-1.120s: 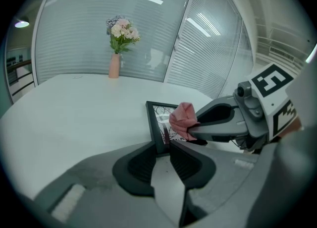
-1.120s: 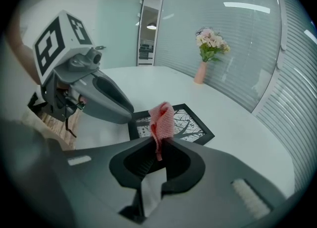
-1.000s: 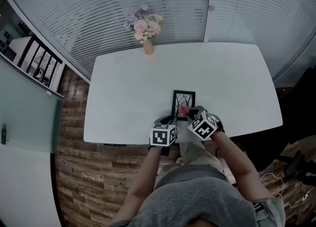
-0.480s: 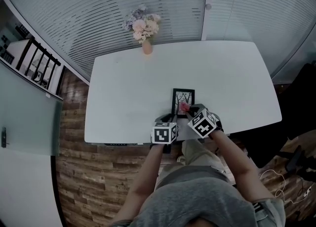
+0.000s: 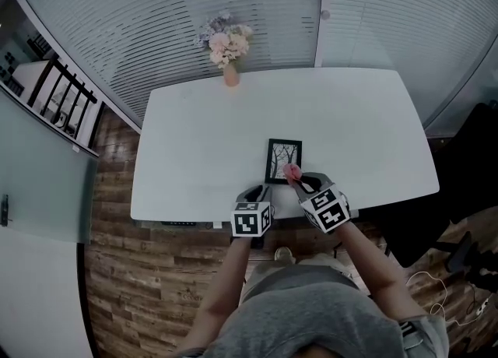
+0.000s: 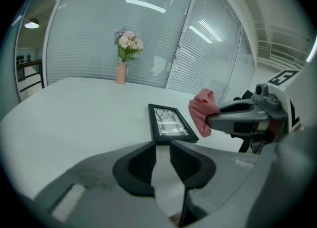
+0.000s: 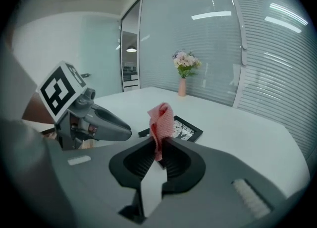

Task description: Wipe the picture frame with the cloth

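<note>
Your right hand-held gripper [image 7: 159,145] pinches the cloth [image 7: 162,120], tuft forward, so you can wipe the picture frame [image 5: 284,160] flat on the desk [image 5: 350,123]. Left hand-held gripper [image 6: 162,150]: narrow gap, empty.

**No readable text in any view**

No words, numbers, brand names or labels can be read anywhere. The only sign-like marks are black-and-white square code patterns. One set is on the cube [image 5: 252,219] of the left gripper [image 5: 259,190], and another is on the cube [image 5: 326,209] of the right gripper [image 5: 292,175]. They are blocky shapes, not letters or digits. The frame [image 5: 284,160] holds a drawing of bare trees with no caption that can be made out.
</note>
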Demonstrator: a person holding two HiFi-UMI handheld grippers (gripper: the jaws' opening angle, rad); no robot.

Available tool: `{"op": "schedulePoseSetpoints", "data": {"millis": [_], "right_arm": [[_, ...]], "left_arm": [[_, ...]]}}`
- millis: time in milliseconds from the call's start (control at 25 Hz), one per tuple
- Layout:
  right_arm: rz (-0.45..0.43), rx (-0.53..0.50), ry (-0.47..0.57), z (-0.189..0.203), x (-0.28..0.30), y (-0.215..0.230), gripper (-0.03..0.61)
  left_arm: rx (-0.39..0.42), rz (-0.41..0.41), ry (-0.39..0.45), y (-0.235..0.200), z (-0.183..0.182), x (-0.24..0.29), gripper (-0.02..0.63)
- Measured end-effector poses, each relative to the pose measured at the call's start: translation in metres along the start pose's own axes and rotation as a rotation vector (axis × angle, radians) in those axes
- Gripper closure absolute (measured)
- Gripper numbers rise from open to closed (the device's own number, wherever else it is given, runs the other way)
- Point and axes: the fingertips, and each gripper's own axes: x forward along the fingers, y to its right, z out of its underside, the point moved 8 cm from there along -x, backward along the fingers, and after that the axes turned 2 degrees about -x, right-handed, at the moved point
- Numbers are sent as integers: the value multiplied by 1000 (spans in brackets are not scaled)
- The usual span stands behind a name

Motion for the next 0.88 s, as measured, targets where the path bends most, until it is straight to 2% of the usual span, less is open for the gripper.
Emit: {"op": "schedulePoseSetpoints", "data": {"millis": [200,480,880], "right_arm": [[-38,34,40,10,-36,-20,537],[-74,83,112,23,-81,-43,537],[-109,65,191,41,-155,-71,538]], "left_arm": [[-21,-11,65,23,11,-36,519],[-24,-49,148,69,34,-85,609],[-42,-71,237,134,68,-142,614]]}}
